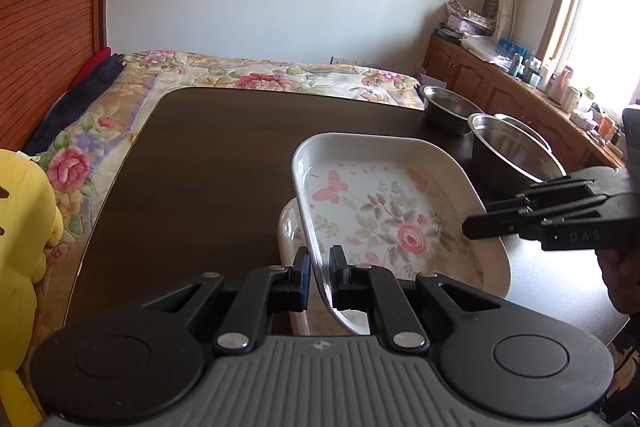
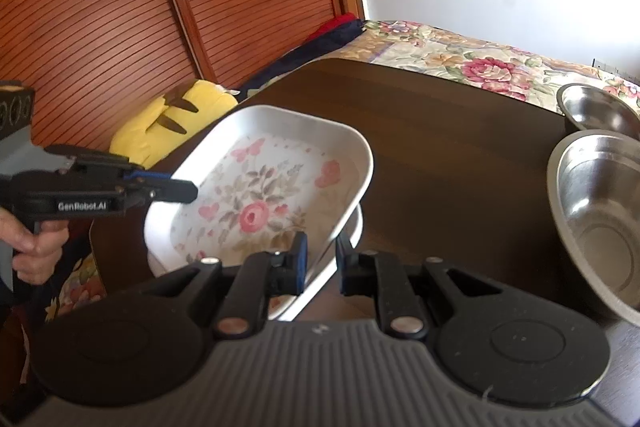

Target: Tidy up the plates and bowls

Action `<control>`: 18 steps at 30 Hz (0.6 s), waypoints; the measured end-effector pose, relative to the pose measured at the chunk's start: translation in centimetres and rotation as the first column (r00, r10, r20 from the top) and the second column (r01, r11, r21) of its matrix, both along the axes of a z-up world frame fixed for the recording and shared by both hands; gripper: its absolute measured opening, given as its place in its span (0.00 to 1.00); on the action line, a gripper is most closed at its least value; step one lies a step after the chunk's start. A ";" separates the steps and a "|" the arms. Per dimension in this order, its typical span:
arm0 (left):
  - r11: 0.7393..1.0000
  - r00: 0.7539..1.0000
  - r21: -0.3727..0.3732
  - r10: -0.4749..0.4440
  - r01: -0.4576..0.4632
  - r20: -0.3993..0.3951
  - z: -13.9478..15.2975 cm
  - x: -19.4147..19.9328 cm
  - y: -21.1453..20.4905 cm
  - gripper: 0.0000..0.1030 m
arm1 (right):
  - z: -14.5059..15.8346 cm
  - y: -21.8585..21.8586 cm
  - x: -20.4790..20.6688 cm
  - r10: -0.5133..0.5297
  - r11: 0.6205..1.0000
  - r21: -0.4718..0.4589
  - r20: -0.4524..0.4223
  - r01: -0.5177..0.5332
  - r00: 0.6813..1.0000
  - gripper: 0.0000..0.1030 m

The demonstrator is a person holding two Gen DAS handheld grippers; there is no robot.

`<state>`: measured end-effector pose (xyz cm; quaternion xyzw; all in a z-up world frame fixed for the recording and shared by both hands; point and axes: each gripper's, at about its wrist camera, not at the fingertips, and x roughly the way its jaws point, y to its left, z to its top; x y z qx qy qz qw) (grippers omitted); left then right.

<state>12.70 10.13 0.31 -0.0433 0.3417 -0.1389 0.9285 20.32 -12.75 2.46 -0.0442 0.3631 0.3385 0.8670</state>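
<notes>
floral plate (image 1: pixel 384 211) tilted over a second plate (image 1: pixel 288 227) on the worktop (image 1: pixel 208 155); left gripper (image 1: pixel 319 275) and right gripper (image 2: pixel 321 259) each straddle its rim, clamping unclear. risk: uneven lowering, plate slides off stack.

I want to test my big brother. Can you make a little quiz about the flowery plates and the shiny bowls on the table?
1. True or false: both grippers straddle the rim of the top floral plate.
2. How many steel bowls stand on the table?
A) one B) two C) four
3. Fill in: under the tilted top plate lies another ____.

Key
1. True. The left gripper and the right gripper each have a finger on either side of the rim.
2. B: the near steel bowl and the far steel bowl.
3. Plate: the lower plate rests on the table.
</notes>
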 end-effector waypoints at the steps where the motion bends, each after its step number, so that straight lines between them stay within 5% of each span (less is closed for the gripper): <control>1: 1.000 1.000 0.001 0.001 -0.001 0.000 0.0 -0.1 0.0 0.10 | 0.0 0.1 0.0 0.001 1.000 -0.003 0.002 -0.001 1.000 0.17; 18: 0.999 1.000 0.032 0.028 -0.028 -0.009 -0.6 0.0 0.0 0.10 | 0.1 0.2 -0.4 0.019 1.000 -0.007 0.019 -0.019 1.000 0.18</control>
